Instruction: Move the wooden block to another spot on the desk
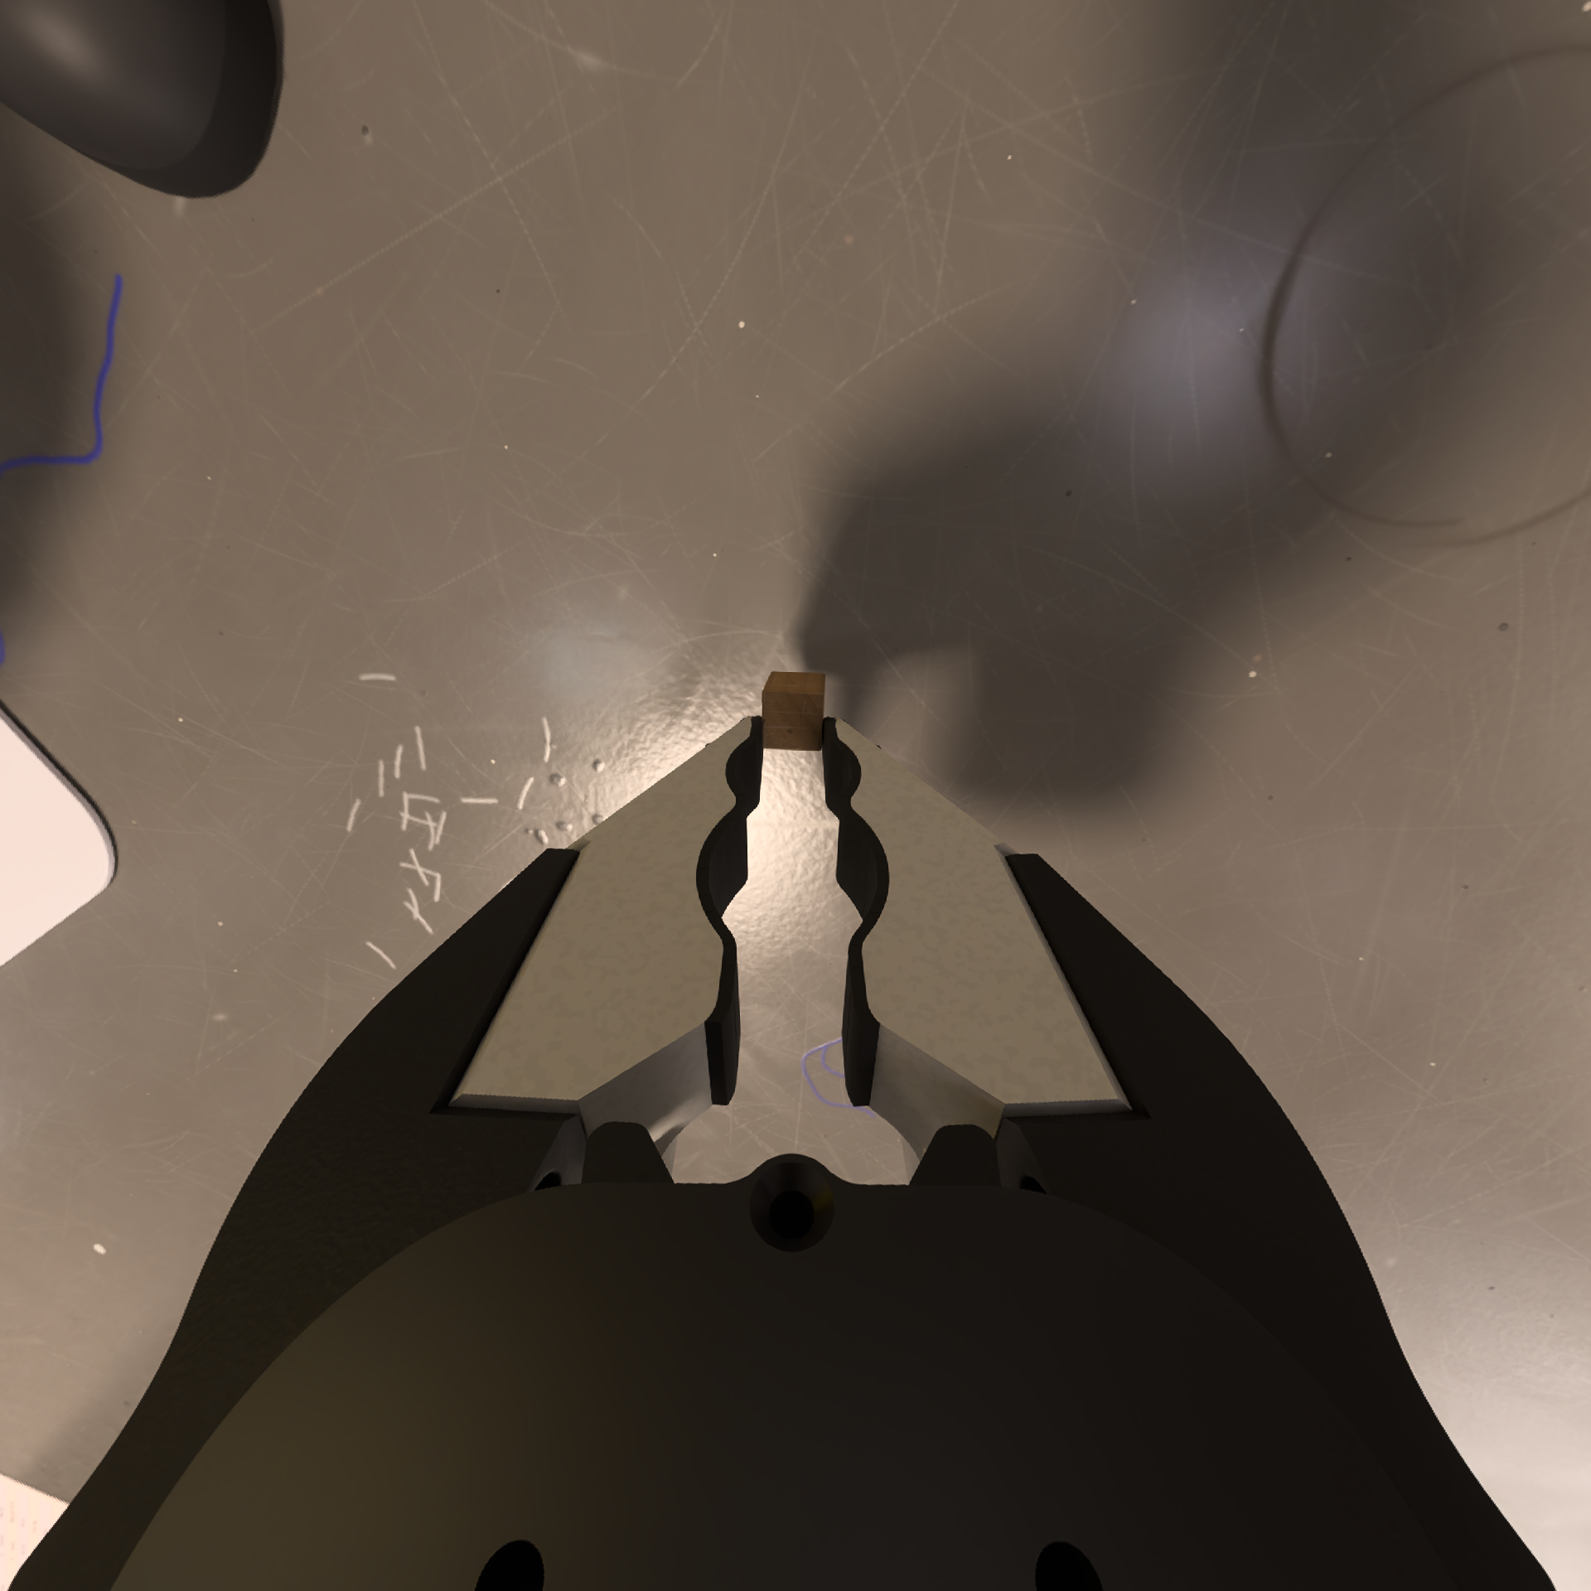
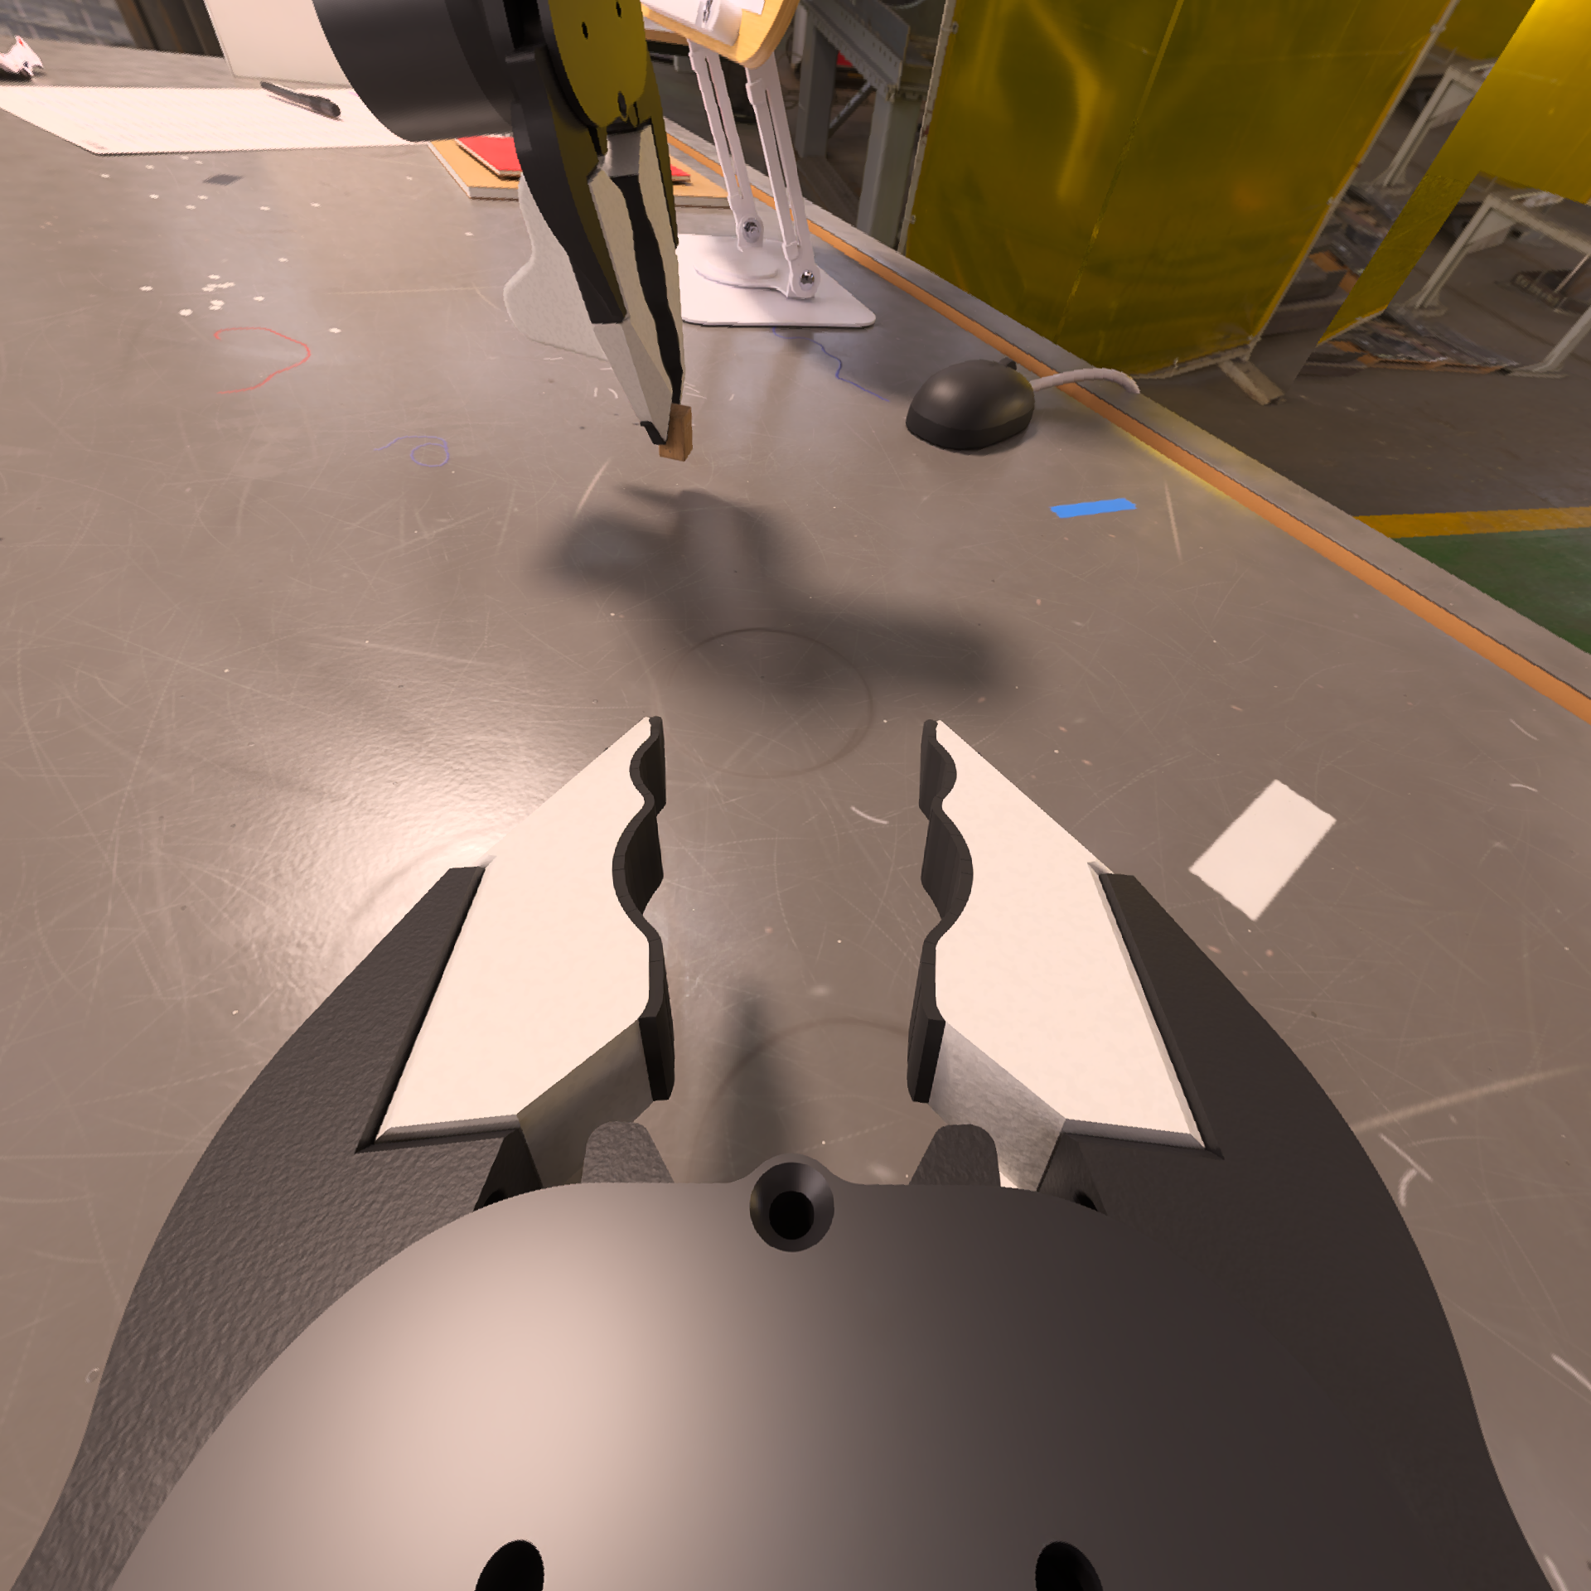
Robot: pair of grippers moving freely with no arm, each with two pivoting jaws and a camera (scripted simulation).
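My left gripper [image 1: 793, 732] pinches the wooden block [image 1: 794, 711] at its fingertips, lifted clear above the scratched desk [image 2: 344, 689]. My right gripper [image 2: 792, 732] hovers wide open, empty. The mouse [image 2: 971, 405] sits near the desk's orange edge [image 2: 1291, 534]; bare surface lies between.

Scratched, semi-glossy grey desk [image 1: 947, 258]; matt grained wooden block [image 1: 793, 711]; smooth plastic mouse [image 2: 971, 403].
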